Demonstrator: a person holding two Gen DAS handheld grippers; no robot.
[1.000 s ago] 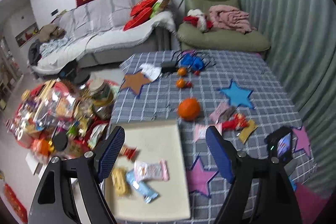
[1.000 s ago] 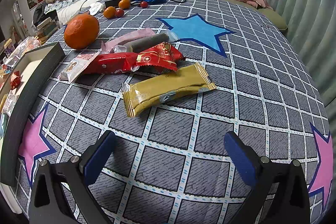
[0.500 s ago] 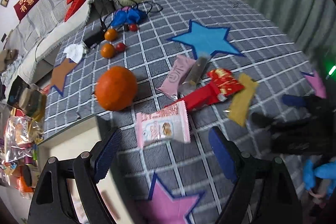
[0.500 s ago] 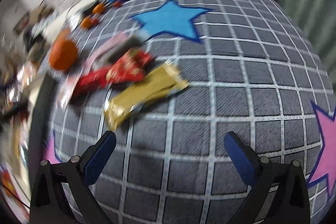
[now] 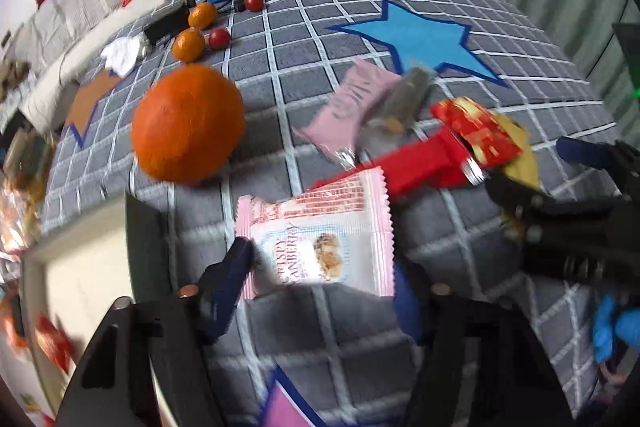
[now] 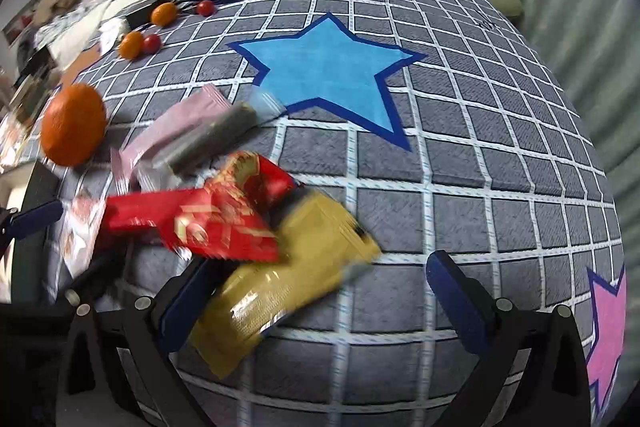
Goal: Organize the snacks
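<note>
Lying on the checked cloth [image 6: 460, 163], the snacks cluster between the two grippers. At far left sits the cream tray [image 5: 80, 291], just beside the big orange [image 5: 188, 125]. The left gripper [image 5: 320, 287] has its jaws spread around the pink-and-white packet [image 5: 320, 231], not visibly pinching it. Next come the pale pink wrapper [image 5: 356, 103], the grey bar [image 5: 404, 95] and the red packets [image 6: 208, 215]. The right gripper [image 6: 316, 287] is spread wide, its left finger against the gold packet [image 6: 280, 287].
</note>
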